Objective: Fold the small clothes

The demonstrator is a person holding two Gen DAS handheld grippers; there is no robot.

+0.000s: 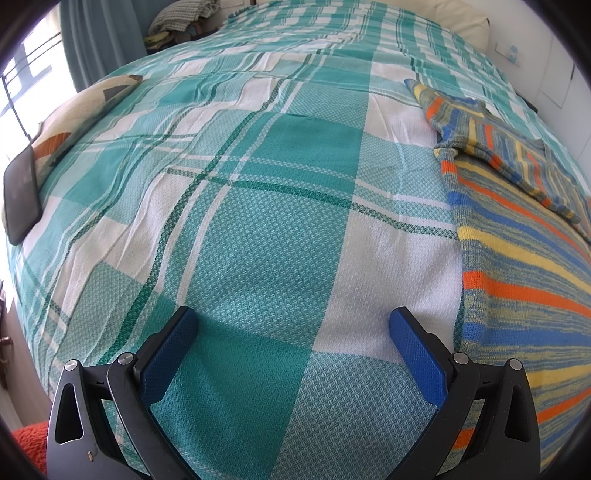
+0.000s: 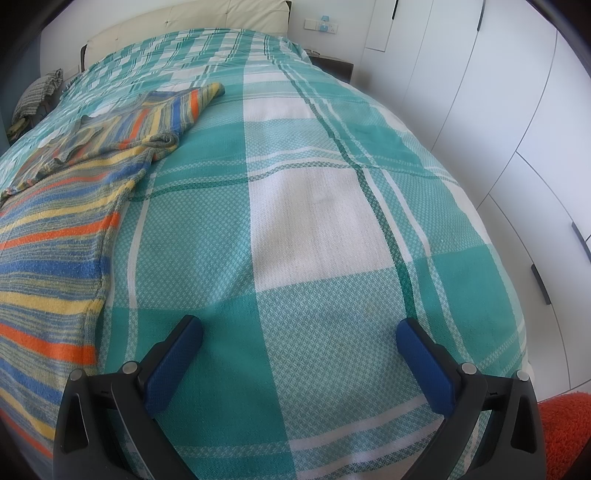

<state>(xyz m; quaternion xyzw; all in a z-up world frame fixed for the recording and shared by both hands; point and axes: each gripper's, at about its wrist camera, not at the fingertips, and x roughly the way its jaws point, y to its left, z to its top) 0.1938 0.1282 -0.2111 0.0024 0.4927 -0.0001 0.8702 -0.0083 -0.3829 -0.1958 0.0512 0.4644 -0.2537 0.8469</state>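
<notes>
Bedspread (image 1: 258, 221), teal-white plaid, covers bed. Striped sweater (image 1: 517, 258) lies flat on it. White wardrobe (image 2: 498, 110) beside bed. Left gripper (image 1: 293, 317) and right gripper (image 2: 299, 325) spread wide, empty.

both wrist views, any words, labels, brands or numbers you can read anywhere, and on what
None can be read in either view.
striped sweater: no tag or print shows.
checked bedspread: pattern only.
dark phone: screen shows no legible text.
wall switch plate: blue marks, too small to read.
</notes>
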